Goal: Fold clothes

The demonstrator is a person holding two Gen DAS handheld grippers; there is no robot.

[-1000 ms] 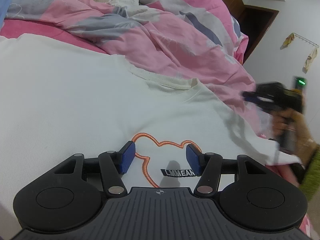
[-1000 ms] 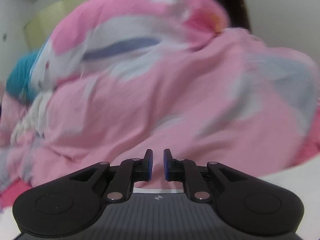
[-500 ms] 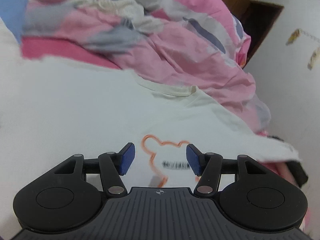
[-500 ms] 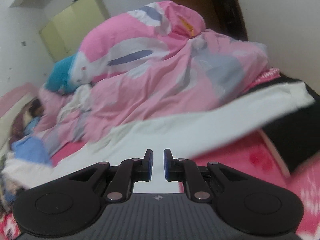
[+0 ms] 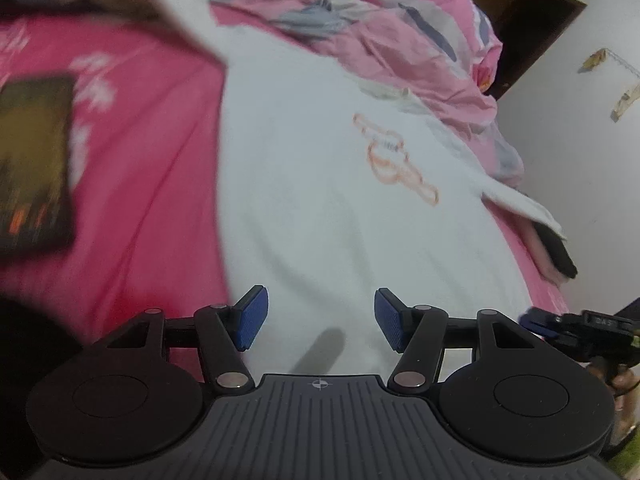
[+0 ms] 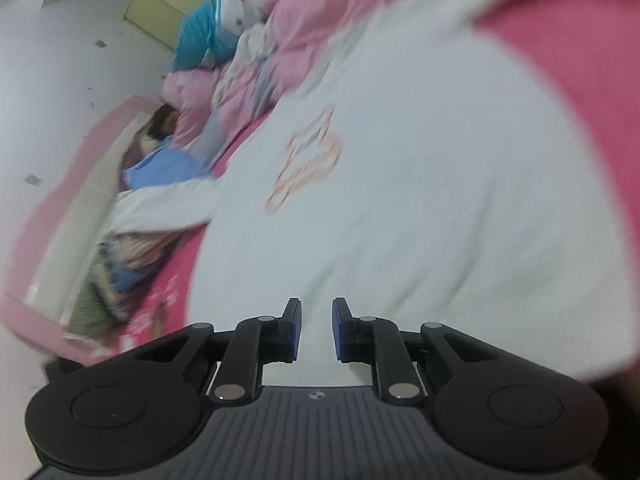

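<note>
Lying flat ahead of both tongs, the white shirt (image 5: 332, 208) is ungrasped; left gripper (image 5: 321, 318) released wide, right gripper (image 6: 316, 330) narrowly parted. Pinch the hem squarely.

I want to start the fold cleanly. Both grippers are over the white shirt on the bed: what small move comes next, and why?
Probably lower both grippers to the near hem of the white shirt and pinch it. The left gripper is wide open, the right gripper narrowly open; both are empty, and the shirt lies spread flat on the pink bedsheet.

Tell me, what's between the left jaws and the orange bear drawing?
Only plain white shirt cloth lies between the left gripper and the orange bear print, seen in the left wrist view.
</note>
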